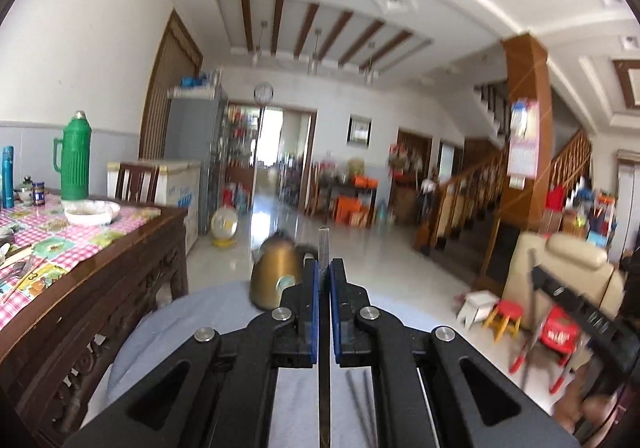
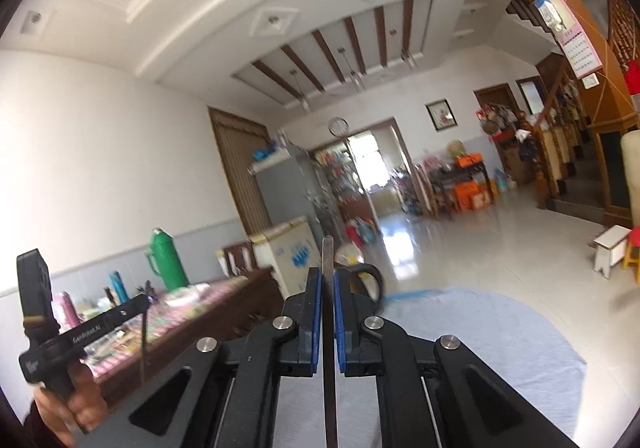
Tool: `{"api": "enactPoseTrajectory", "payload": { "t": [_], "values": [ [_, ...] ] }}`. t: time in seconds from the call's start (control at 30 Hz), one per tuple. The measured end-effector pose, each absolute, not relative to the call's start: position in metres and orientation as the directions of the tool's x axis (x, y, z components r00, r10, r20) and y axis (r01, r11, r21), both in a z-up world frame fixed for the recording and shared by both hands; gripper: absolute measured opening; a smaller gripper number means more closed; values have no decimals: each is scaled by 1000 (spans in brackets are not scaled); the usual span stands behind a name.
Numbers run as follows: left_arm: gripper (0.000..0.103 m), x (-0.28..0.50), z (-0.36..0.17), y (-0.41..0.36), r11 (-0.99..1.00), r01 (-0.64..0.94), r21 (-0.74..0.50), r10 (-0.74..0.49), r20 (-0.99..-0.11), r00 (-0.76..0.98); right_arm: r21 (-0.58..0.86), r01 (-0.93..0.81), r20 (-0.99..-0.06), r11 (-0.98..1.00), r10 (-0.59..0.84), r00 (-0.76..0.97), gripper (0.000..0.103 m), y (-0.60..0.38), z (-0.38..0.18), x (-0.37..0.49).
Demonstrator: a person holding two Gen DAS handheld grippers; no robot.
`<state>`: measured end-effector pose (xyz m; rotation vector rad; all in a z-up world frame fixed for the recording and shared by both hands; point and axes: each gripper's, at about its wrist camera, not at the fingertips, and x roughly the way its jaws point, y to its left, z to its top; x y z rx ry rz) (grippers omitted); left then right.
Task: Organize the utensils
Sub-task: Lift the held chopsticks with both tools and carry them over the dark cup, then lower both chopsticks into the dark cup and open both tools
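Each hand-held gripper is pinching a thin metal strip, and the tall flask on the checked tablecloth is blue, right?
Not quite: the tall flask on the checked tablecloth is green, as the left wrist view shows. The rest holds: the left hand-held gripper and the right hand-held gripper each pinch a thin metal strip.

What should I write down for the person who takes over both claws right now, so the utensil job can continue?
Left claw: shut on a thin metal stick, raised, pointing across the room.
Right claw: shut on a second metal stick, also raised.
Things: two grey sticks lie on the blue-grey cloth under the left claw, near a brass kettle; more utensils lie on the checked table.
Done: one stick picked up per claw.
Left: place both; no holder is in view.
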<state>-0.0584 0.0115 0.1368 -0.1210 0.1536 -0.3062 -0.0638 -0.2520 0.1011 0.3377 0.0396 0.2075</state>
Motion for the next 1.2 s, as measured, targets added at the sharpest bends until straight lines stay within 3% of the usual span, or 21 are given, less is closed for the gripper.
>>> {"api": "enactPoseTrajectory", "payload": {
  "t": [0.17,0.33,0.67,1.2],
  "values": [
    [5,-93,134,1,925,328,-192,-330,22,944,351,-229,55,908,224,973,7,-219,87,-71],
    [5,-95,112,-4,916,314,-248,-302,88,949,393,-212,82,895,195,977,7,-203,61,-69],
    [5,-66,61,-13,925,227,-304,-235,11,972,370,-99,75,924,76,994,7,-199,30,-68],
    [5,-58,17,-32,951,151,-270,-182,-95,979,326,-70,11,943,70,997,7,-194,-2,-71]
  ]
}}
